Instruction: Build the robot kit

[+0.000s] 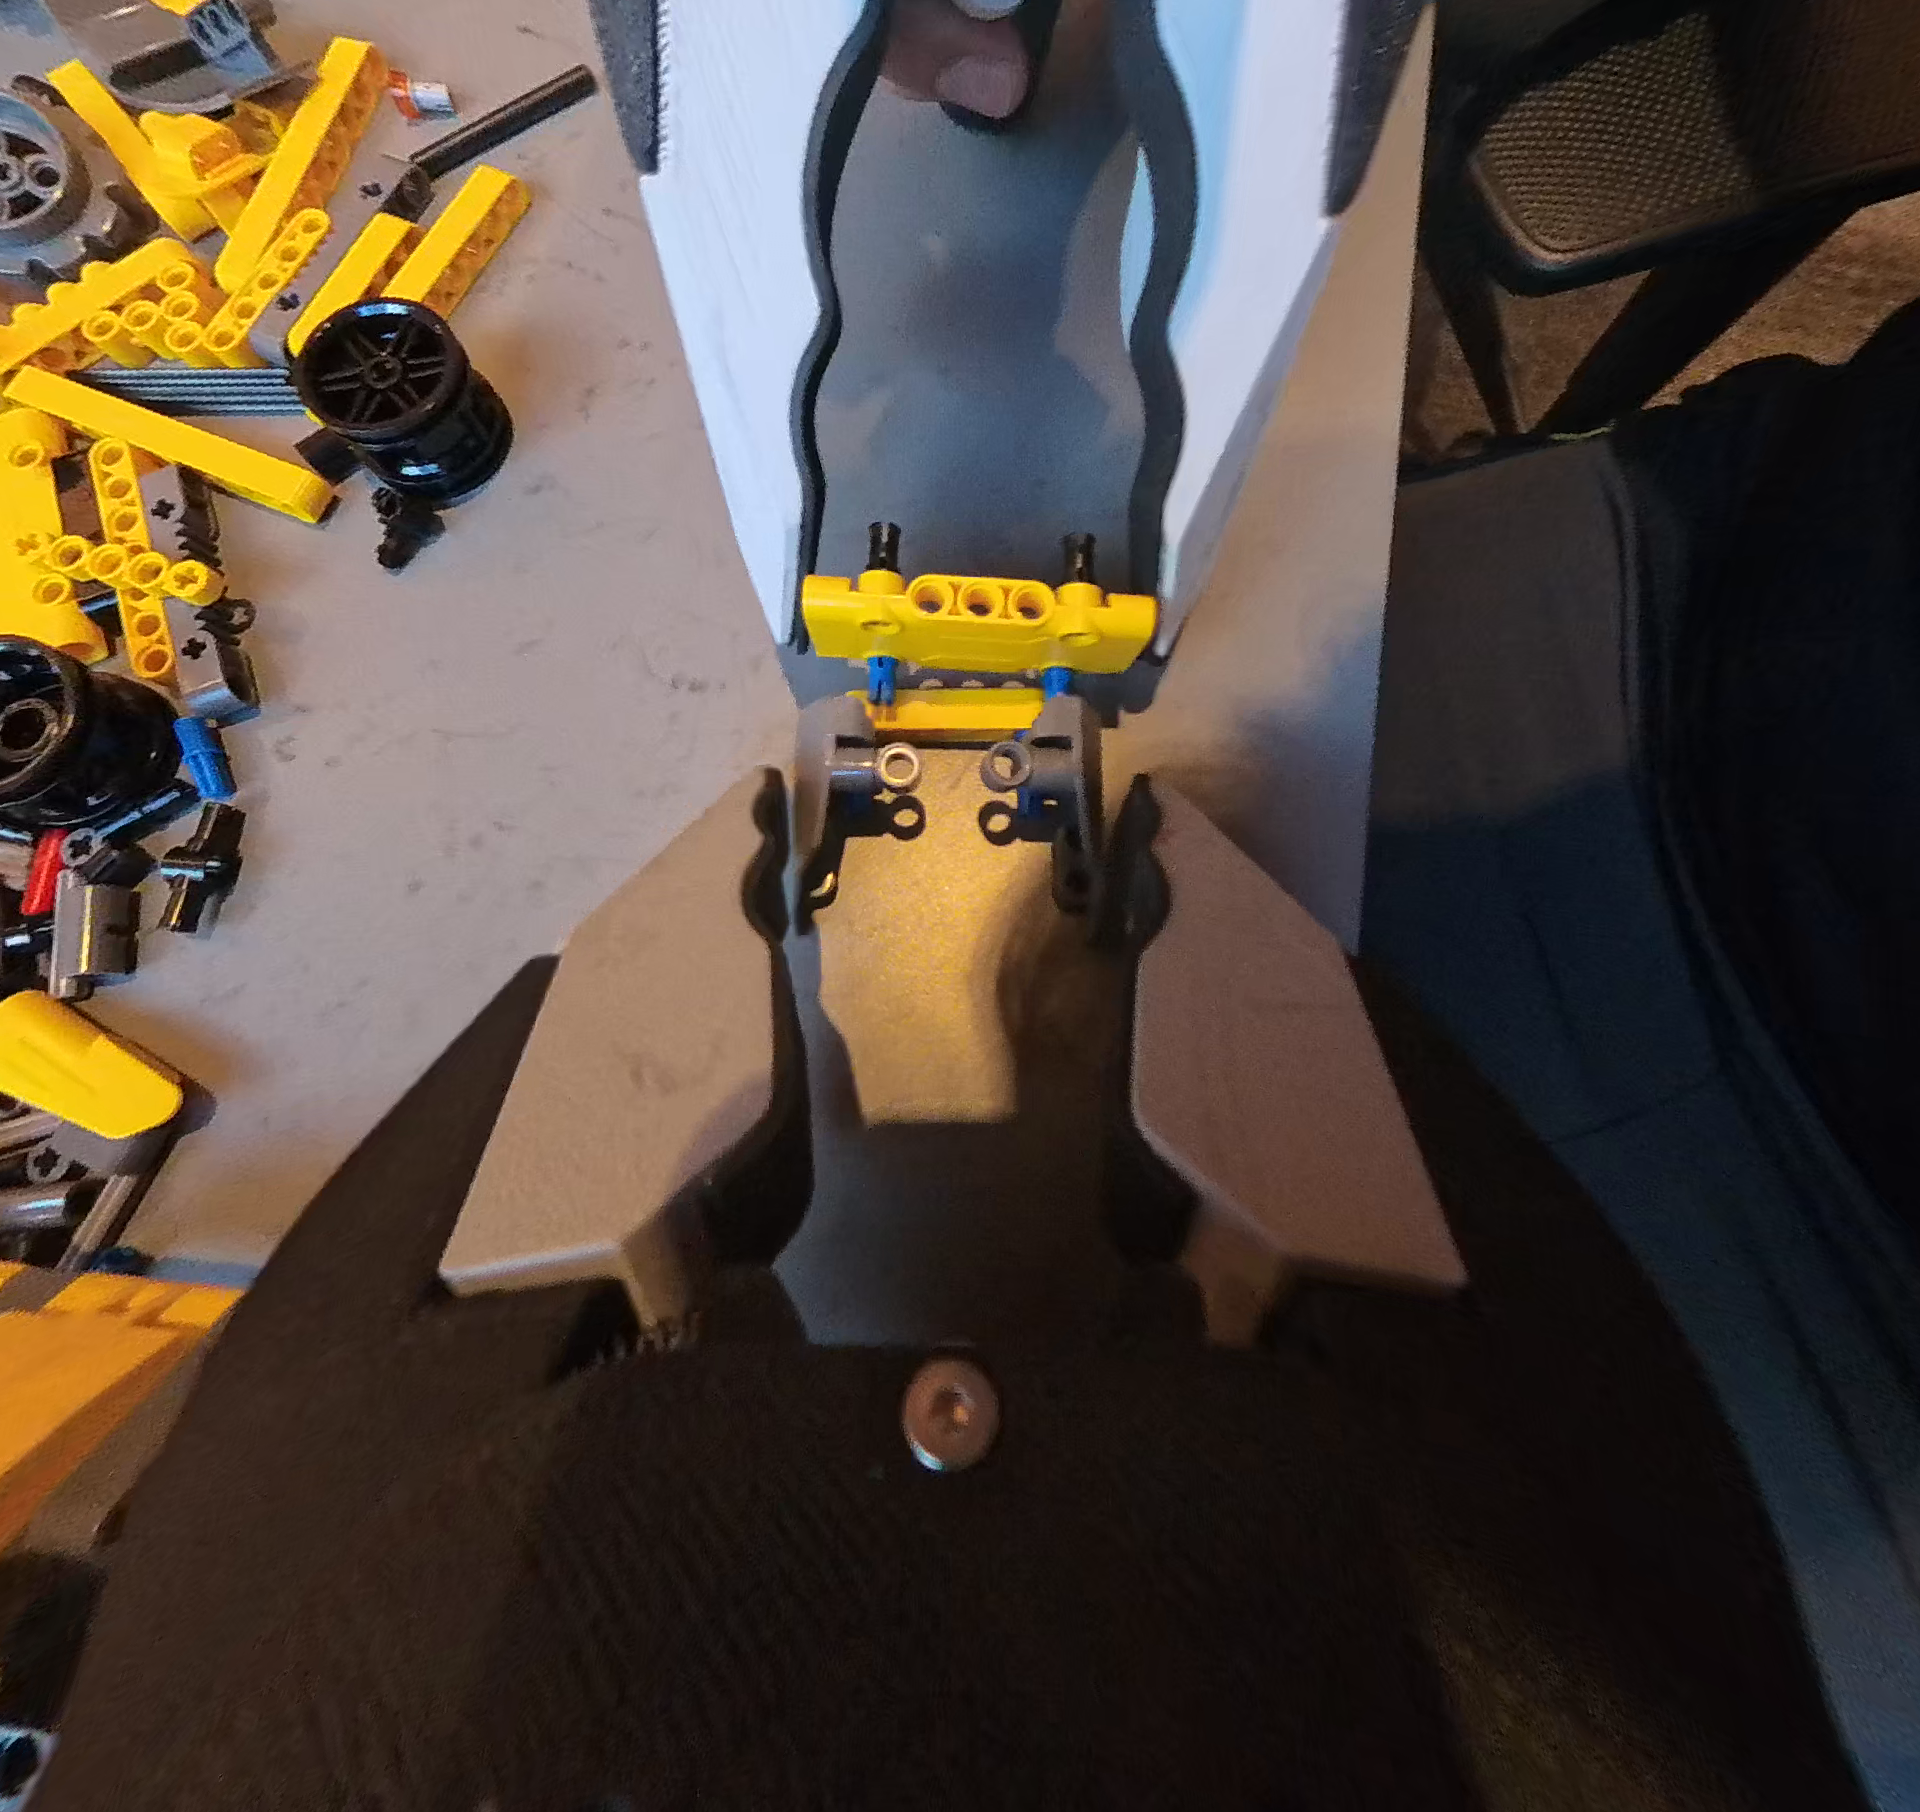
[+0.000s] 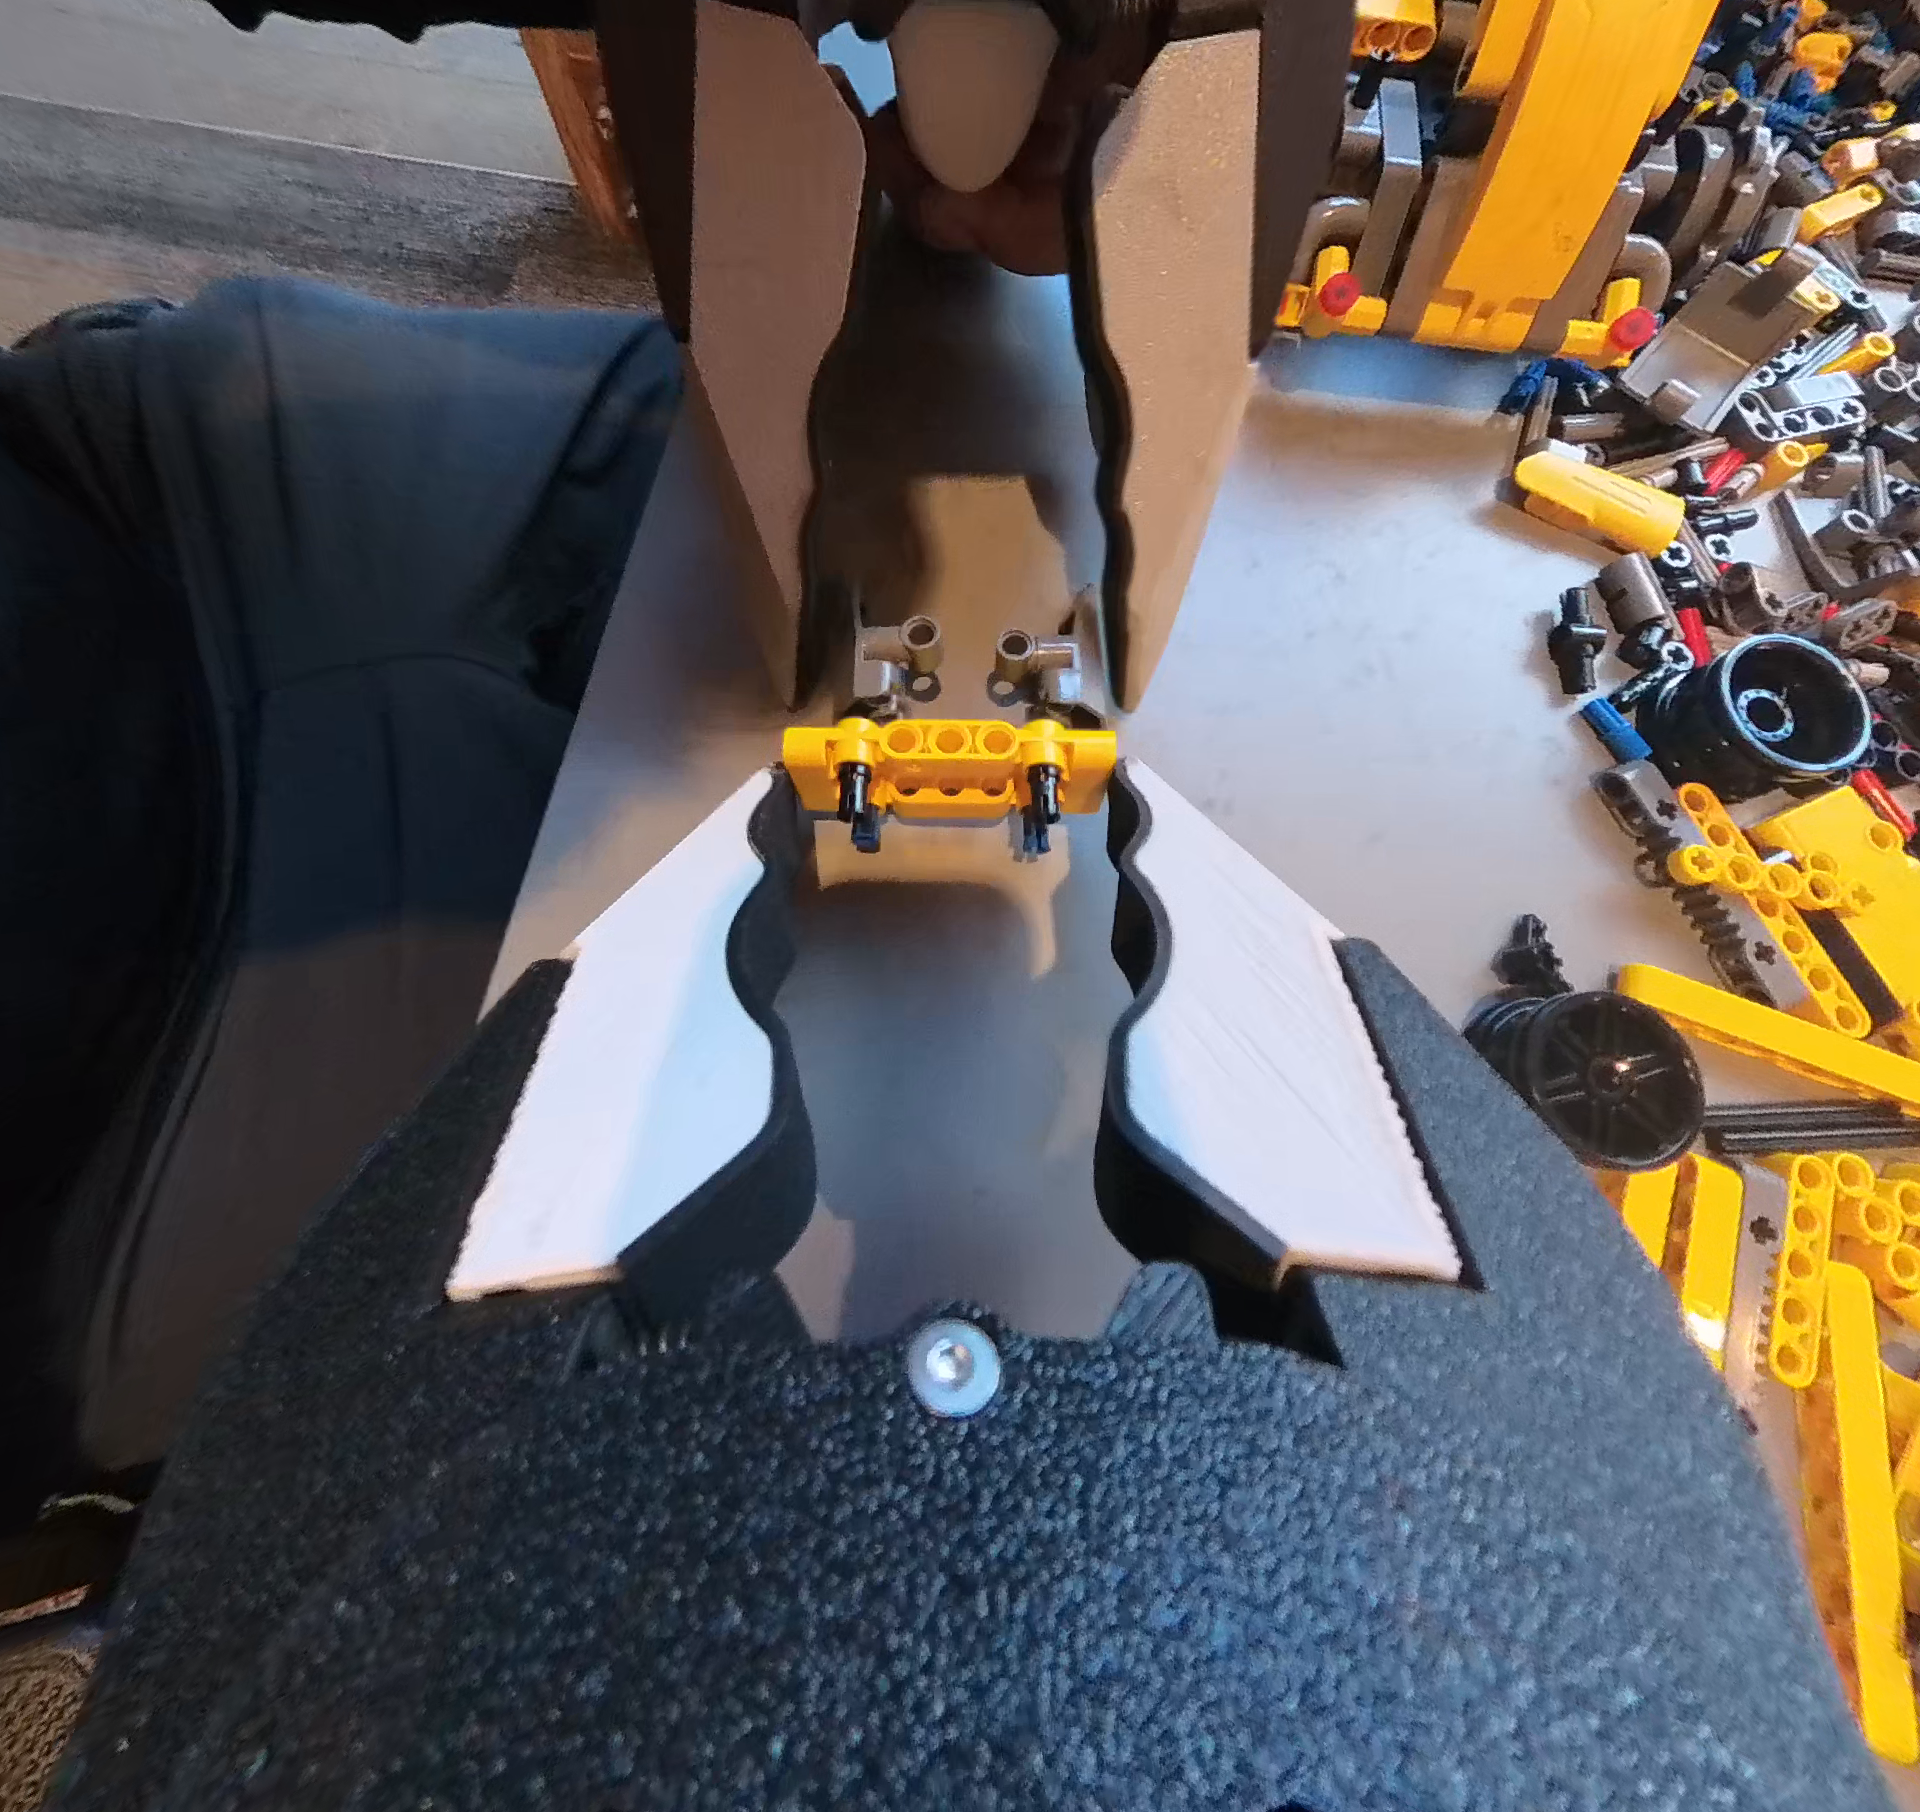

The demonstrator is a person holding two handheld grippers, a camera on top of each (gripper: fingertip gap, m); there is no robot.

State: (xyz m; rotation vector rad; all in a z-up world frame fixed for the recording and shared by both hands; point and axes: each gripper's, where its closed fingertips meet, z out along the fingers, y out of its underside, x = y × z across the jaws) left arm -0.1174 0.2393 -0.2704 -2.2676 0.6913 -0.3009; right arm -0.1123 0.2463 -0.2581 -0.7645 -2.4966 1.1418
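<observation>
The left claw [image 1: 951, 832], nearest the lens, clenches the grey connector pieces [image 1: 956, 775] while the facing right claw [image 2: 948, 786] grips the yellow frame [image 2: 948, 763] pinned to them, both above the tabletop [image 1: 499, 723] beside loose yellow beams [image 1: 156, 328].
</observation>
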